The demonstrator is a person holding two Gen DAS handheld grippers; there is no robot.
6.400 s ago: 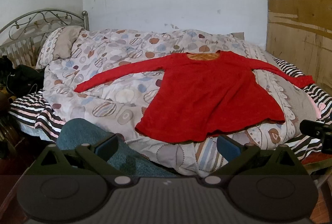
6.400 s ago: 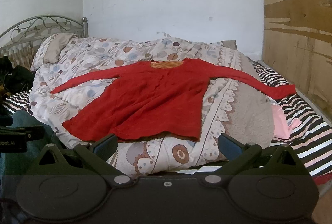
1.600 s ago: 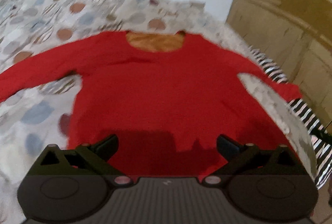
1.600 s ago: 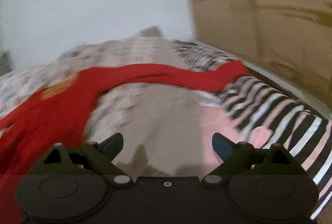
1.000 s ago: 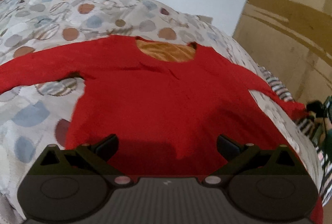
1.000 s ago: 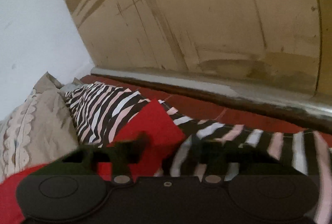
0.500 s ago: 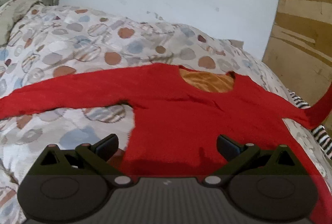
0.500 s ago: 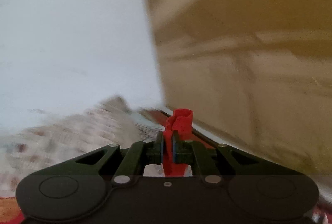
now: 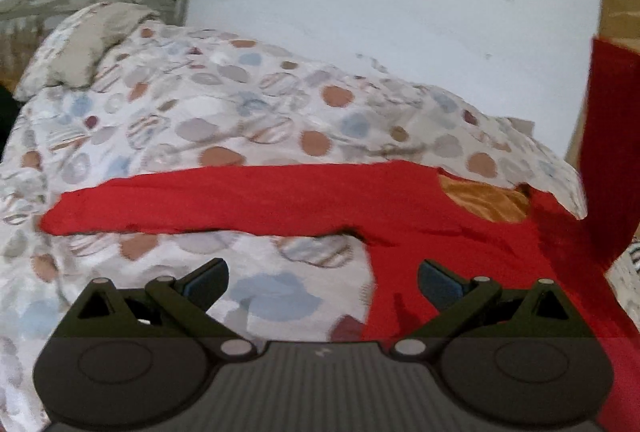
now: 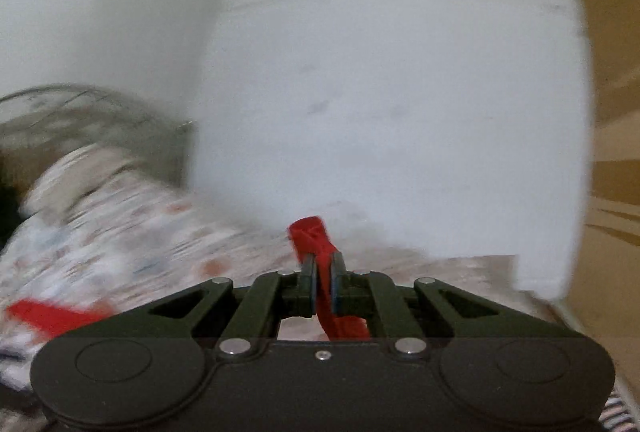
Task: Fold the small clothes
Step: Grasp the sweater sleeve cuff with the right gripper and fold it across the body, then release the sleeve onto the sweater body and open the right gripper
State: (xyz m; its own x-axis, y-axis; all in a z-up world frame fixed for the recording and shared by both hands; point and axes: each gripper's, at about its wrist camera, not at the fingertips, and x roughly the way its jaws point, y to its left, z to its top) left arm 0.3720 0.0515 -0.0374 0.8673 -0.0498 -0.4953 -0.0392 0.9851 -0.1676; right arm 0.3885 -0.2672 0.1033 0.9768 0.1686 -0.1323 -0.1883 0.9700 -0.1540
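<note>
red top (image 9: 440,224): sleeve (image 10: 310,232) now lifted higher, pinched in right gripper (image 10: 323,282) fingers; left gripper (image 9: 322,278) fingers spread.

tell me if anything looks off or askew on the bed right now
One sleeve of the red top stands up off the quilt, pinched at its cuff by the right gripper. The other sleeve lies flat. The left gripper is open. Nothing looks torn or spilled.

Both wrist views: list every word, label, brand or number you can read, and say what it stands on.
None can be read.
Left gripper: a small pale mark on its ribbed housing, too small to read.
Red top: no print showing.
Quilt: pattern only, no text.
Right wrist view: blurred; no lettering shows.
</note>
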